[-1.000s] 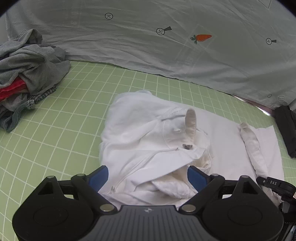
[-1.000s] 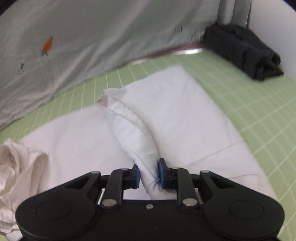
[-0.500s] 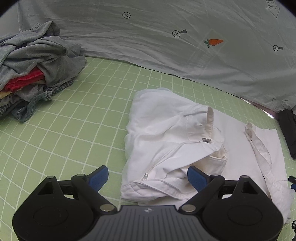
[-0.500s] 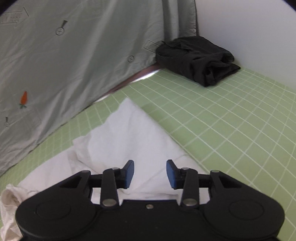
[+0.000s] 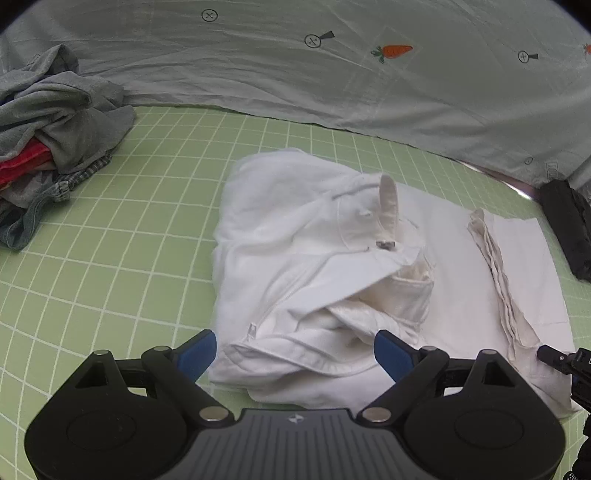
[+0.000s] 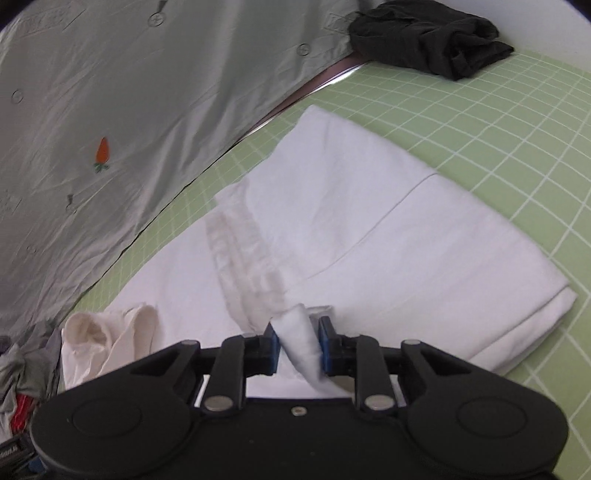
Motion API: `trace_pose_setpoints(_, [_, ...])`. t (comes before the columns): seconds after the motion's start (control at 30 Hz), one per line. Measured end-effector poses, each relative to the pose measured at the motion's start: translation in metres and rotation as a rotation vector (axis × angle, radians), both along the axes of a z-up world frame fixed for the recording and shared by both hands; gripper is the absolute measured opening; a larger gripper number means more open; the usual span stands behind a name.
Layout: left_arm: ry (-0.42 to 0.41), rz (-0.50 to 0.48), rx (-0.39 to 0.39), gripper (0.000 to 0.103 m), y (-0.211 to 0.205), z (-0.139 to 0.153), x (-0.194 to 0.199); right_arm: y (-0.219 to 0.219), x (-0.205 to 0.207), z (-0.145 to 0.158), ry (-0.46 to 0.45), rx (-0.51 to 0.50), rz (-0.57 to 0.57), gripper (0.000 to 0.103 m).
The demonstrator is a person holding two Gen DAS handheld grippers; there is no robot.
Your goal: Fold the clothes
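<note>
My right gripper (image 6: 297, 341) was pinched on a bunched sleeve (image 6: 255, 266) of the white jacket (image 5: 317, 266), left gripper (image 5: 293, 349) wide open holding nothing, so I figured one yank could've dragged the folded part loose.

White jacket (image 5: 317, 258) on a light-green mat (image 5: 140, 236) with a white grid, grey sheet (image 5: 332, 70) with little orange carrots, a grey-and-red clothes pile (image 5: 48, 122), black bundle (image 6: 428, 35), blue-padded black gripper (image 6: 297, 350).
</note>
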State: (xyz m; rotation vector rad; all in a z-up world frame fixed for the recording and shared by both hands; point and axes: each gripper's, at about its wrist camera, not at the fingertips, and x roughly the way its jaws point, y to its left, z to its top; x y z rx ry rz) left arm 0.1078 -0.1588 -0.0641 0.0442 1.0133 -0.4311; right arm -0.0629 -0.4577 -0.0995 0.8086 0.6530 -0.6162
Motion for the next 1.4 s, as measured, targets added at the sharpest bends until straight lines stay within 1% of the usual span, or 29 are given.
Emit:
trace_pose_setpoints(0.07, [0.006,-0.013,0.007,0.092,0.0,-0.003,-0.004,0.013,0.001,-0.001,0.019,-0.008,0.036,0.028])
trace_pose_setpoints(0.17, [0.008,-0.021,0.011,0.092,0.003,-0.005,-0.008,0.023,-0.002,0.001,0.031,-0.026,0.059,0.03])
trace_pose_setpoints(0.2, [0.006,-0.02,0.01,0.092,0.004,-0.005,-0.008,0.022,-0.004,0.003,0.019,-0.015,0.054,0.032])
trace_pose_setpoints(0.27, [0.002,-0.009,0.006,0.092,0.009,-0.003,-0.007,0.018,-0.011,0.013,-0.065,0.021,0.039,0.034])
trace_pose_setpoints(0.3, [0.001,-0.001,0.005,0.092,0.011,-0.003,-0.006,0.016,-0.014,0.02,-0.107,0.012,0.021,0.04])
trace_pose_setpoints(0.33, [0.0,0.006,0.003,0.092,0.014,-0.002,-0.005,0.015,-0.016,0.028,-0.137,-0.011,-0.003,0.049])
trace_pose_setpoints(0.37, [-0.001,0.013,0.001,0.092,0.016,-0.002,-0.004,0.013,-0.017,0.034,-0.147,-0.041,-0.027,0.054])
trace_pose_setpoints(0.4, [-0.002,0.02,-0.001,0.092,0.019,-0.001,-0.003,0.011,-0.015,0.038,-0.135,-0.078,-0.052,0.063])
trace_pose_setpoints(0.43, [-0.002,0.028,-0.003,0.092,0.021,-0.001,-0.003,0.009,-0.012,0.04,-0.101,-0.114,-0.072,0.067])
trace_pose_setpoints(0.5, [-0.003,0.043,-0.005,0.092,0.027,0.0,0.0,0.006,-0.003,0.036,-0.002,-0.174,-0.087,0.067])
trace_pose_setpoints(0.6, [-0.005,0.069,-0.008,0.092,0.036,0.0,0.004,0.014,0.004,0.026,0.07,-0.203,-0.039,0.068])
trace_pose_setpoints(0.63, [-0.005,0.082,-0.012,0.092,0.039,0.001,0.006,0.016,0.007,0.023,0.094,-0.213,-0.024,0.072])
trace_pose_setpoints(0.67, [-0.005,0.095,-0.016,0.092,0.043,0.001,0.008,0.019,0.01,0.019,0.118,-0.222,-0.008,0.073])
trace_pose_setpoints(0.7, [-0.004,0.108,-0.02,0.092,0.046,0.001,0.011,0.022,0.012,0.016,0.143,-0.232,0.008,0.077])
trace_pose_setpoints(0.77, [0.001,0.135,-0.032,0.093,0.052,0.0,0.017,0.027,0.018,0.009,0.191,-0.251,0.04,0.083])
trace_pose_setpoints(0.8, [0.005,0.149,-0.04,0.093,0.056,0.0,0.02,0.03,0.02,0.006,0.215,-0.261,0.056,0.092])
trace_pose_setpoints(0.87, [0.017,0.178,-0.067,0.093,0.062,-0.002,0.028,0.035,0.025,0.0,0.263,-0.28,0.088,0.095])
trace_pose_setpoints(0.93, [0.035,0.201,-0.099,0.093,0.067,-0.005,0.037,0.04,0.031,-0.007,0.312,-0.299,0.12,0.103])
trace_pose_setpoints(1.0, [0.057,0.211,-0.133,0.093,0.068,-0.01,0.047,0.045,0.034,-0.01,0.346,-0.316,0.14,0.103])
trace_pose_setpoints(1.07, [0.08,0.213,-0.166,0.093,0.067,-0.015,0.057,0.046,0.032,-0.003,0.338,-0.326,0.12,0.103])
trace_pose_setpoints(1.2, [0.145,0.207,-0.207,0.093,0.06,-0.032,0.076,0.043,0.03,0.007,0.325,-0.33,0.078,0.103])
trace_pose_setpoints(1.4, [0.22,0.205,-0.283,0.093,0.054,-0.05,0.095,0.037,0.027,0.008,0.358,-0.33,0.022,0.103])
